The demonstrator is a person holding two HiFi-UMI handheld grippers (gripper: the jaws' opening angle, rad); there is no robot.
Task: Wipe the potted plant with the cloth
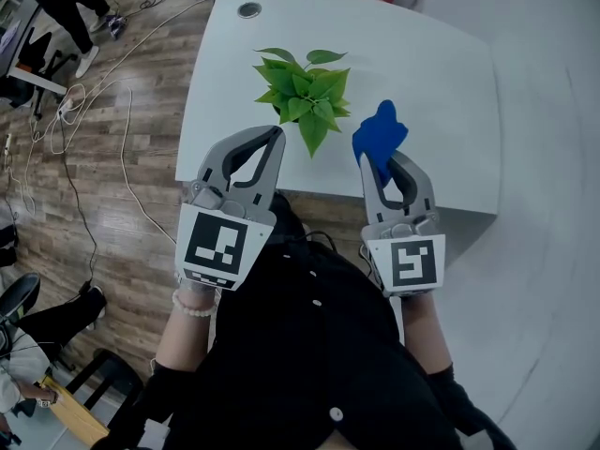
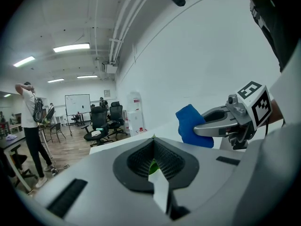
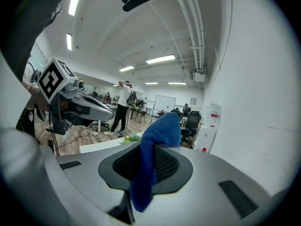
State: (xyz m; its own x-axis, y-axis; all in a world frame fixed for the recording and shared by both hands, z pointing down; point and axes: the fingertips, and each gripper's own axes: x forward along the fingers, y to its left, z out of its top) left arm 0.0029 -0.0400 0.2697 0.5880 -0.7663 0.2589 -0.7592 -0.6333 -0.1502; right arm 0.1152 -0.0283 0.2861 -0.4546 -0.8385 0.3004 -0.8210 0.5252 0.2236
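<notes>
Right gripper [image 1: 382,169] clamps the cloth [image 1: 379,135]; left gripper [image 1: 275,139] is closed, seemingly empty. The plant [image 1: 305,97] stands just left of the cloth, by the table's [image 1: 422,73] near edge. Stroke each leaf lightly, stem to tip.

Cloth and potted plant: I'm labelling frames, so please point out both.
cloth [image 1: 379,139], head view, on its bunched blue top.
potted plant [image 1: 305,97], head view, on its middle leaves.

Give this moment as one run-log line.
left hand-held gripper: shut | right hand-held gripper: shut on blue cloth | potted plant: on table
</notes>
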